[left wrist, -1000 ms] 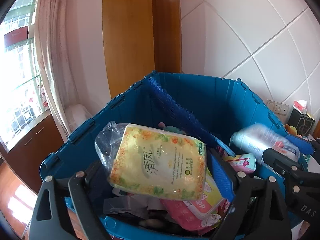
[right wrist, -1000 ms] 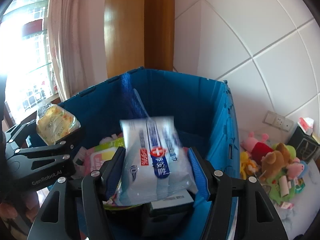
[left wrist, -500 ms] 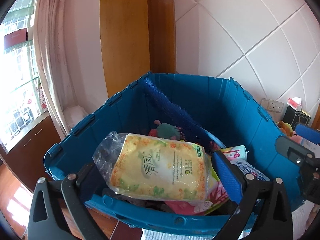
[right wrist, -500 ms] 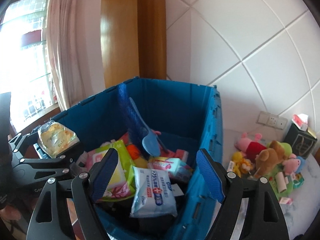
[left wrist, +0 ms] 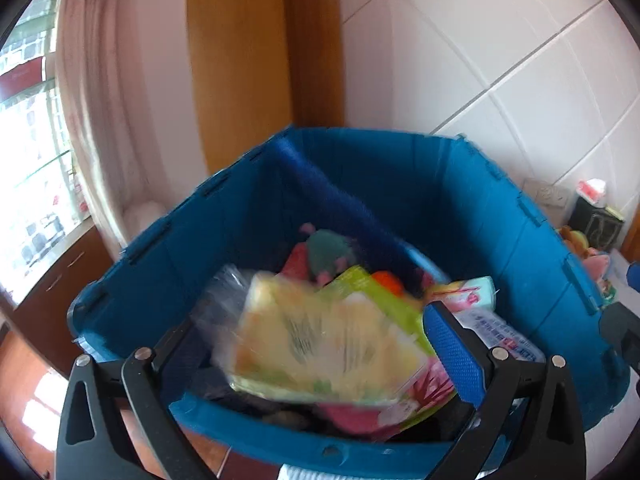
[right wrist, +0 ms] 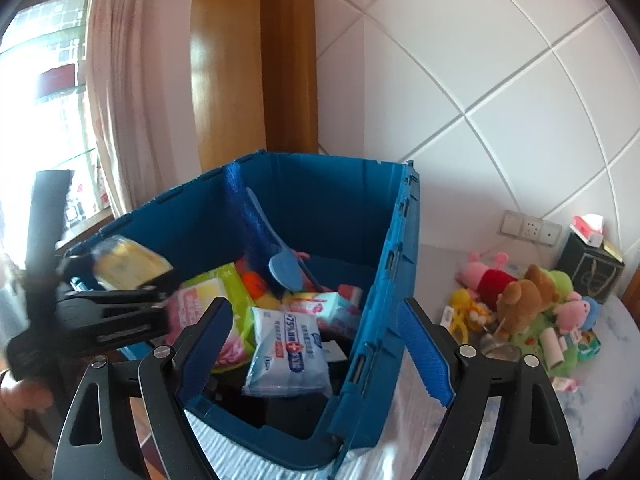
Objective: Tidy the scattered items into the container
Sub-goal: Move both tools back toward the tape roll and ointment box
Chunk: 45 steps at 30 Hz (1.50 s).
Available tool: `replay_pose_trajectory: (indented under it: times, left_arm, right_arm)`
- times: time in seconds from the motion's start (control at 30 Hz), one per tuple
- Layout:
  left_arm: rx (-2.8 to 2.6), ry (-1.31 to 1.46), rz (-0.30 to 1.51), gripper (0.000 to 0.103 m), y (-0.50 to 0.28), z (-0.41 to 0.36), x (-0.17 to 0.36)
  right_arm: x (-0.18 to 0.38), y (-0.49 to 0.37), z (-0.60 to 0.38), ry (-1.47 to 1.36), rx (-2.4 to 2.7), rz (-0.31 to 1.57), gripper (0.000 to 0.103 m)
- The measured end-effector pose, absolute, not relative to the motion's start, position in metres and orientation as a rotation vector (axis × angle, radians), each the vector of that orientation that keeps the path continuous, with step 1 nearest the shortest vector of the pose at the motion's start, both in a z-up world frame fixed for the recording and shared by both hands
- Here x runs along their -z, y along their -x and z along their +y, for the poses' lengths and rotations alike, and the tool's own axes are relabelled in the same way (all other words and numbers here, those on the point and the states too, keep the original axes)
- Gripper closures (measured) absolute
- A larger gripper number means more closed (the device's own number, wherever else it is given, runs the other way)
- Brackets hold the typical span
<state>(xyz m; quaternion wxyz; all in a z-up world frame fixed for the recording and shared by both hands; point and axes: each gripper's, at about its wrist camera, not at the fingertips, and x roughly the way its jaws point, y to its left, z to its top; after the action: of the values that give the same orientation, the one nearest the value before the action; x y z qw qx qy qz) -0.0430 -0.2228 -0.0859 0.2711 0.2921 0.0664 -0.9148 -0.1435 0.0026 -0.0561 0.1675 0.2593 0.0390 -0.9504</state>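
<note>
Both claws open over the blue bin

Left claw (left wrist: 312,344) spread wide above the near rim, yellow pack (left wrist: 320,344) blurred between its jaws over the bin (right wrist: 400,280). Right claw (right wrist: 316,344) still opening, empty, straddling the bin's right wall; white wipes pack (right wrist: 288,352) lies inside. Plush toys (right wrist: 532,304) sit on the bed's right side, well apart.
</note>
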Motion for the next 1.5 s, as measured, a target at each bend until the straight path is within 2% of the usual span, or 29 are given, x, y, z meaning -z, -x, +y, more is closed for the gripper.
replay_pose_trajectory:
  times: [0.23,0.67,0.83,0.97,1.2,1.5]
  left_arm:
    - [2.473,-0.787,0.186,0.0,0.043,-0.217,0.086]
    - [2.517,-0.756,0.165,0.0,0.021,-0.2,0.074]
    - [2.537,-0.738,0.145,0.0,0.012,-0.188,0.069]
    - [2.554,-0.715,0.139,0.0,0.007,-0.178,0.065]
    - [2.662,-0.636,0.117,0.0,0.012,-0.14,0.05]
    - [2.936,-0.484,0.115,0.0,0.049,-0.037,0.03]
  right_arm:
    - [0.055,0.142,0.009,-0.741,2.726,0.11,0.012]
    - [0.054,0.136,0.008,-0.744,2.721,0.123,0.011]
    - [0.052,0.13,0.013,-0.732,2.73,0.115,0.002]
    - [0.05,0.123,0.022,-0.712,2.746,0.108,0.002]
    - [0.045,0.116,0.075,-0.7,2.864,0.023,0.001]
    - [0.043,0.089,0.199,-0.698,3.083,-0.111,0.001]
